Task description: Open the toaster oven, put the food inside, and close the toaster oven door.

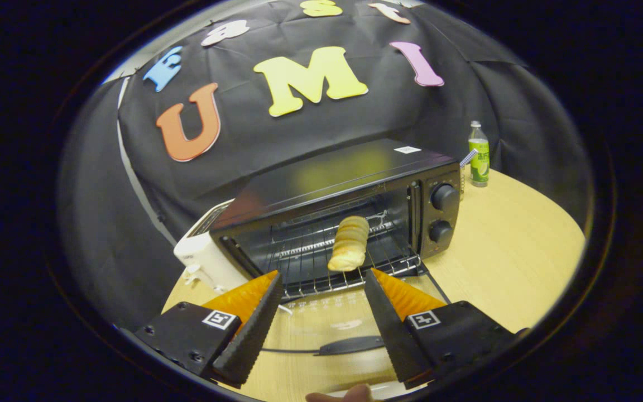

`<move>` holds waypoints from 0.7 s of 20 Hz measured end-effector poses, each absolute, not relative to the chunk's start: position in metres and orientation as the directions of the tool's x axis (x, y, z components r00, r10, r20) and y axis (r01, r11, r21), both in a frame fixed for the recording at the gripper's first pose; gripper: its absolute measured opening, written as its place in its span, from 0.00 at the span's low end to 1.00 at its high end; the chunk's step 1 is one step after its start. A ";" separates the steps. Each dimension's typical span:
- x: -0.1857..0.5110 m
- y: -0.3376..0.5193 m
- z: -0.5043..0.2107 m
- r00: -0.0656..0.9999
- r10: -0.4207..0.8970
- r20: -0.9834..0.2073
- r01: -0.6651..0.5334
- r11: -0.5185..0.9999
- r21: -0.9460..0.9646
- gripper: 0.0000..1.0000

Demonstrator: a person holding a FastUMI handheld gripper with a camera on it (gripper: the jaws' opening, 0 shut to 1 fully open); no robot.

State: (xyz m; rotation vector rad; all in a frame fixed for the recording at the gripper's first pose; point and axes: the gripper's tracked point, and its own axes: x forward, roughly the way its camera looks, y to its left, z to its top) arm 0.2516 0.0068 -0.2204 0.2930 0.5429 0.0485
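A black toaster oven [344, 184] stands on the wooden table with its glass door [332, 329] folded down flat toward me. A long, ridged bread roll [349, 243] lies on the wire rack [310, 262] inside the oven cavity, its near end toward the rack's front edge. My gripper [322, 279] hovers above the lowered door, open, with nothing between its fingers [254, 324]. The roll is just beyond the fingertips, apart from them. The door's black handle [352, 345] shows between the fingers, lower down.
A white appliance [204, 257] stands against the oven's left side. A green-labelled bottle [478, 155] is on the table behind the oven's right corner. Two control knobs [443, 196] sit on the oven's right panel. Bare table [511, 257] stretches to the right. A fingertip [349, 394] shows at the bottom.
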 end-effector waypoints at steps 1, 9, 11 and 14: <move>0.236 0.009 -0.219 0.857 0.132 -0.497 0.012 0.961 0.277 0.98; 0.161 0.000 -0.269 0.830 0.152 -0.537 -0.052 0.979 0.196 1.00; 0.159 -0.005 -0.290 0.806 0.138 -0.575 -0.040 0.983 0.180 1.00; 0.161 -0.005 -0.318 0.763 0.133 -0.633 -0.053 0.988 0.144 1.00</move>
